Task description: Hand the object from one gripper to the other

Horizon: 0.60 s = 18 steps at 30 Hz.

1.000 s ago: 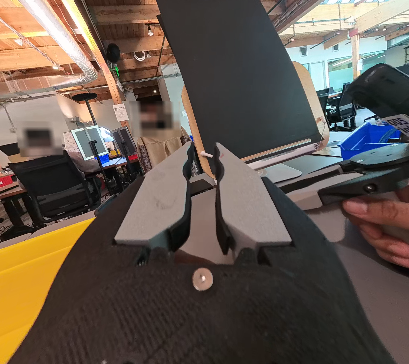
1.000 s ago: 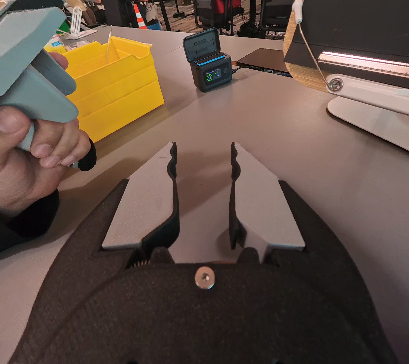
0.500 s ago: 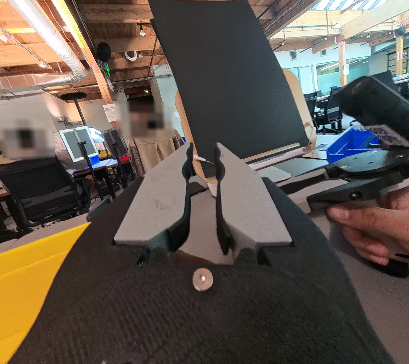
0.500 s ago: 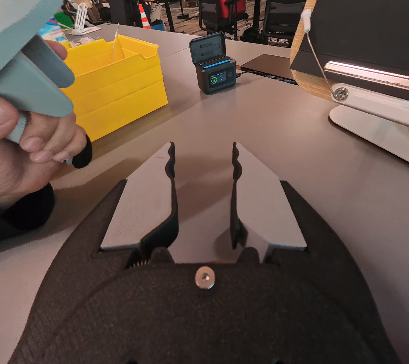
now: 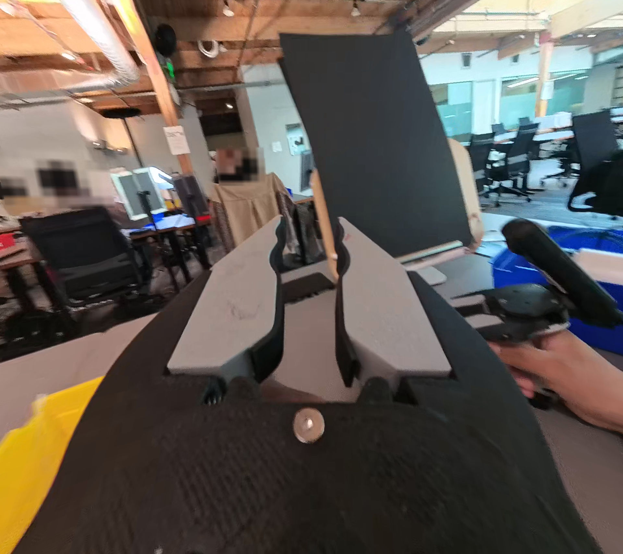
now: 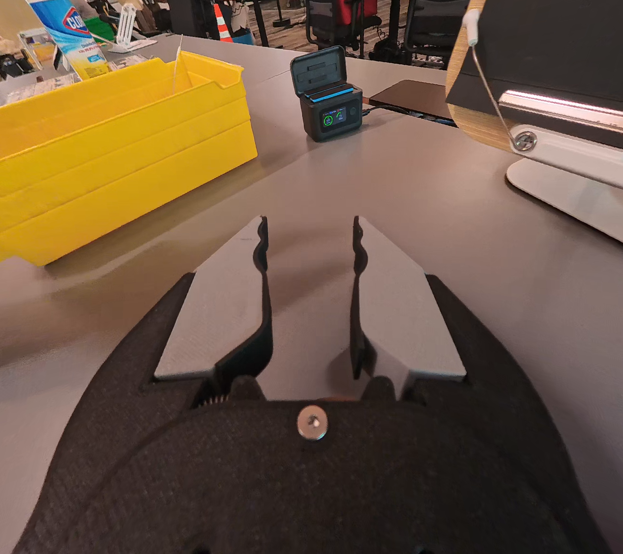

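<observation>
My left gripper [image 5: 310, 224] is open and empty, raised and pointing over the table's far edge toward a black board [image 5: 371, 140]. My right gripper [image 6: 310, 221] is open and empty, low over the grey table [image 6: 421, 217]. It also shows in the left wrist view [image 5: 526, 305], held by a hand [image 5: 559, 379] at the right. No held object shows in either view. A thin white strip [image 6: 177, 69] stands in the yellow bin [image 6: 128, 140] to the left of my right gripper.
A small black charging case [image 6: 328, 103] with its lid open stands ahead of the right gripper. The black board's white stand [image 6: 566, 190] is at the right. A blue bin [image 5: 553, 271] sits behind the right gripper. A wipes canister [image 6: 64, 29] stands behind the yellow bin. The left gripper's tips are roughly 25 centimeters from the right gripper's. It is some 25 centimeters from my right tips to the small black charging case [image 6: 328, 103].
My left gripper has swung left, so the black board sits further right in its view, and its jaws have widened a little. The left hand and gripper have left the right wrist view.
</observation>
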Tool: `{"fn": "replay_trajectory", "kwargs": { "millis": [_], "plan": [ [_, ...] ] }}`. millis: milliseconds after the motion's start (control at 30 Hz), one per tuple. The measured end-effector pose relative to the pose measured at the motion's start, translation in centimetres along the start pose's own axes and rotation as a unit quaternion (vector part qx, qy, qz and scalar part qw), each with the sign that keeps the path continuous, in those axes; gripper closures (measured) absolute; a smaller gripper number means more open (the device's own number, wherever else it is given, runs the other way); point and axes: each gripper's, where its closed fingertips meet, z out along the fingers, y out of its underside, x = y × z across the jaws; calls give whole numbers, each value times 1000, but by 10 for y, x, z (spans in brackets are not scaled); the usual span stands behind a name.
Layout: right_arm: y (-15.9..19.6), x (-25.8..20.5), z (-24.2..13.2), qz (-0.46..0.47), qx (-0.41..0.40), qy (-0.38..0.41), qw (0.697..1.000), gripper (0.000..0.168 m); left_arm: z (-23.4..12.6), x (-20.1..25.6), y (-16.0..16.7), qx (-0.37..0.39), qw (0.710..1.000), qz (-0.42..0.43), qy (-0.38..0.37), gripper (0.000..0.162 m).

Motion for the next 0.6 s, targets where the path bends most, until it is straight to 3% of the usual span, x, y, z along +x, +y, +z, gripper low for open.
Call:
{"fn": "replay_trajectory", "kwargs": {
  "millis": [67,167,267,400,467,600],
  "plan": [
    [0,1,0,5,1,0,1000,120,-9,-30,-12,-6,999,25,-31,136],
    [0,2,0,7,1,0,1000,121,-15,-76,7,-81,992,62,-73,137],
    [-1,2,-1,8,3,3,1000,121,-21,-113,65,-213,973,55,-75,135],
    [0,3,-2,9,4,5,1000,121,-40,-149,153,-375,923,42,-72,129],
    [0,3,-2,8,4,5,1000,121,-48,-169,178,-424,897,78,-96,129],
    [0,3,-2,9,2,6,1000,121,-52,-175,210,-502,857,100,-56,126]
  ]
}}
